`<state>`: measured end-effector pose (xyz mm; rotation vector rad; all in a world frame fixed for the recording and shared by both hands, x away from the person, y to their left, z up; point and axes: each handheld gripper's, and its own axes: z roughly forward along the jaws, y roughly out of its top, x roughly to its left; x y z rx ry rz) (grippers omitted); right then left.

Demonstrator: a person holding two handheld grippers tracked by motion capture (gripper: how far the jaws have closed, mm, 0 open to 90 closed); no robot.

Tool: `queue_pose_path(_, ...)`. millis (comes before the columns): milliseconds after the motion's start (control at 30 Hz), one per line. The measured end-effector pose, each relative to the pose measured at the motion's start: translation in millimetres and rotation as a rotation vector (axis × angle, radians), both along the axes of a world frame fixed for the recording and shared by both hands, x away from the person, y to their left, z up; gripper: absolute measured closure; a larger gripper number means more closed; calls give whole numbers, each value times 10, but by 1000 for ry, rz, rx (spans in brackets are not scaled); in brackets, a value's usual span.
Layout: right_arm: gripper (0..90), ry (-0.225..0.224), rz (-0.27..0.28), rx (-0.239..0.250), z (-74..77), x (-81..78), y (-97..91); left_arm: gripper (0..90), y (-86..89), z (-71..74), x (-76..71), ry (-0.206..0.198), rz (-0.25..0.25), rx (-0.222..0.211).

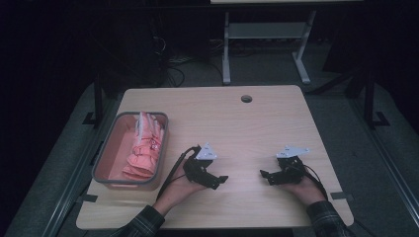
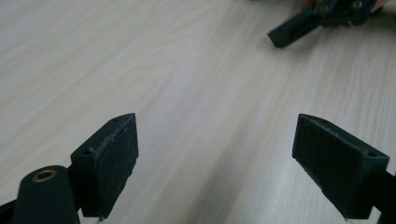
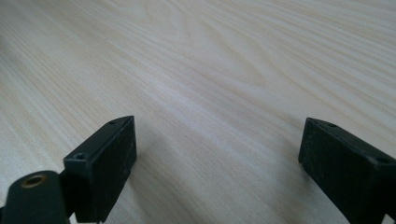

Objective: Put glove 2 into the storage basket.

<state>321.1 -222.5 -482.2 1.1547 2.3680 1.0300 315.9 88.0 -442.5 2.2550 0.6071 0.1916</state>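
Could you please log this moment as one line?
left gripper: open, empty | right gripper: open, empty | pink folded cloth: in grey-rimmed bin | light wooden table

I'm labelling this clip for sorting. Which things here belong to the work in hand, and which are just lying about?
Part of the job:
- left gripper, jaws open, empty
- right gripper, jaws open, empty
- pink cloth, folded in the bin
- grey bin, nearest the left gripper

Just about:
- table's cable hole
- white desk frame behind the table
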Motion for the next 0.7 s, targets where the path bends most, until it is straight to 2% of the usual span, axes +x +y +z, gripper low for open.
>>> queue_pose_path(167, 107, 0, 0, 0, 0, 0, 0, 134, -80, -111, -28, 2, -19, 37)
queue_pose_path(300, 107, 2, 0, 1, 1, 0, 0, 133, -120, -188, -49, -2, -27, 38)
queue_pose_path(533, 107, 0, 0, 0, 0, 0, 0, 126, -187, -307, -71, -8, -50, 70)
queue_pose_path(700, 107, 0, 1, 0, 0, 0, 0, 124, -165, -353, -77, -36, -59, 40)
